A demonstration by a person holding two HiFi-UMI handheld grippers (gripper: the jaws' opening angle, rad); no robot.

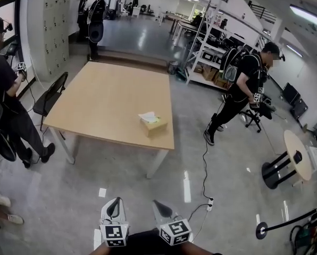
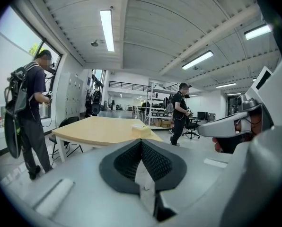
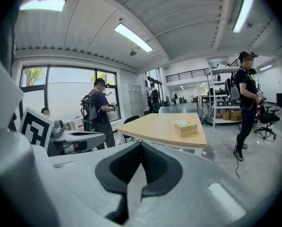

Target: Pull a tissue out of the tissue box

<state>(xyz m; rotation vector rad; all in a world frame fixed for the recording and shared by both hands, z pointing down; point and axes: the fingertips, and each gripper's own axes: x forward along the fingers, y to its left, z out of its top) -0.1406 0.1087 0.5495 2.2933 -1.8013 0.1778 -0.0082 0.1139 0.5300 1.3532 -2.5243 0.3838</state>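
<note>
A yellow tissue box (image 1: pixel 153 124) with a white tissue sticking out of its top sits near the front right corner of the wooden table (image 1: pixel 110 100). Both grippers hang low over the floor, well short of the table. My left gripper (image 1: pixel 116 202) and my right gripper (image 1: pixel 158 204) are side by side, each shut with nothing between its pads. In the left gripper view the shut left gripper (image 2: pixel 141 141) points toward the table, with the box (image 2: pixel 141 127) far beyond. The right gripper view shows the shut right gripper (image 3: pixel 141 145) and the box (image 3: pixel 185 127) ahead to the right.
A black chair (image 1: pixel 51 95) stands at the table's left side beside a person (image 1: pixel 7 102). Another person (image 1: pixel 242 89) walks to the right of the table, and a third (image 1: pixel 94 15) stands behind it. A cable (image 1: pixel 204 163) runs across the floor. A metal shelf (image 1: pixel 214 49) and a small round table (image 1: pixel 299 155) stand at the right.
</note>
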